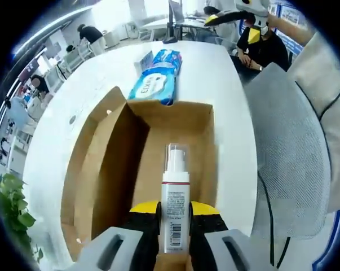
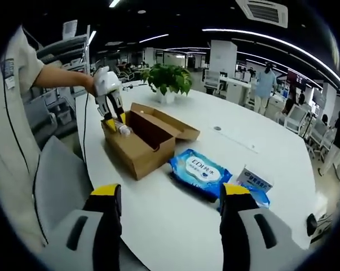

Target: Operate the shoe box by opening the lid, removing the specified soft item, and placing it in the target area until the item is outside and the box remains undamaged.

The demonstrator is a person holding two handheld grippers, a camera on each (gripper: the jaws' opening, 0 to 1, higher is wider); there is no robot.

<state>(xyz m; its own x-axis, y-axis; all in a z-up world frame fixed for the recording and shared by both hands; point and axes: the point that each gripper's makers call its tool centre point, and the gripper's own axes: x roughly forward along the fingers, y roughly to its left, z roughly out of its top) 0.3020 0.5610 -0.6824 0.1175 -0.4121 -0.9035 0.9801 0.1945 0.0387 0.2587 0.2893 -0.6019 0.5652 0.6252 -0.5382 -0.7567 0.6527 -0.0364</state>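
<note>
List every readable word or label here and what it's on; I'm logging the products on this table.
"EDI" plus further characters too blurred to read: blue wipes pack.
Spray bottle held in the left tool: fine print, too small to read.
Small blue-and-white box: print too small to read.

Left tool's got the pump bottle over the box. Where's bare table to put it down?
Bare white table runs wide beyond the open cardboard box, out past the potted plant. Another free patch lies in front of the right tool, short of the blue wipes pack. It is crowded around the wipes pack and the small blue-and-white box.
</note>
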